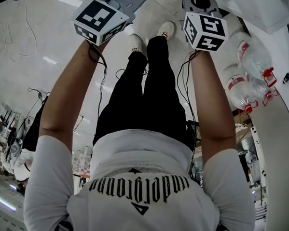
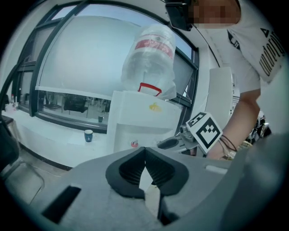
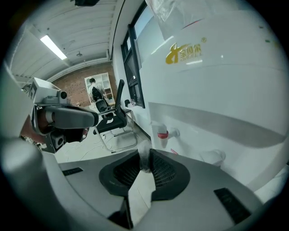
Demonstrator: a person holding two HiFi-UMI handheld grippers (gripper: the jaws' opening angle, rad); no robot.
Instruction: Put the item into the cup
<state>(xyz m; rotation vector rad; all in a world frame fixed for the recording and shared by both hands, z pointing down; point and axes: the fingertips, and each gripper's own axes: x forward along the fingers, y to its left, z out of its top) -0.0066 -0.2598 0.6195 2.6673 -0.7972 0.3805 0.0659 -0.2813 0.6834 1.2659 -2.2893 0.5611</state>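
My right gripper [image 3: 145,156] is shut on a small pale, blurred item [image 3: 144,159] pinched between its dark ribbed pads; what the item is cannot be told. It points at the white water dispenser [image 3: 212,90], close to the red tap [image 3: 162,134]. My left gripper [image 2: 145,150] is shut with its tips touching and nothing between them. A small blue cup [image 2: 88,135] stands far off on the window counter. In the head view only the two marker cubes [image 1: 99,19] [image 1: 204,30] show at the ends of the outstretched arms; the jaws are out of frame.
The dispenser [image 2: 144,122] carries an upturned water bottle [image 2: 151,58]; more bottles [image 1: 254,58] show at the head view's right. A second pale tap [image 3: 212,157] sits right of the red one. A black office chair [image 3: 113,115] and floor cables lie behind.
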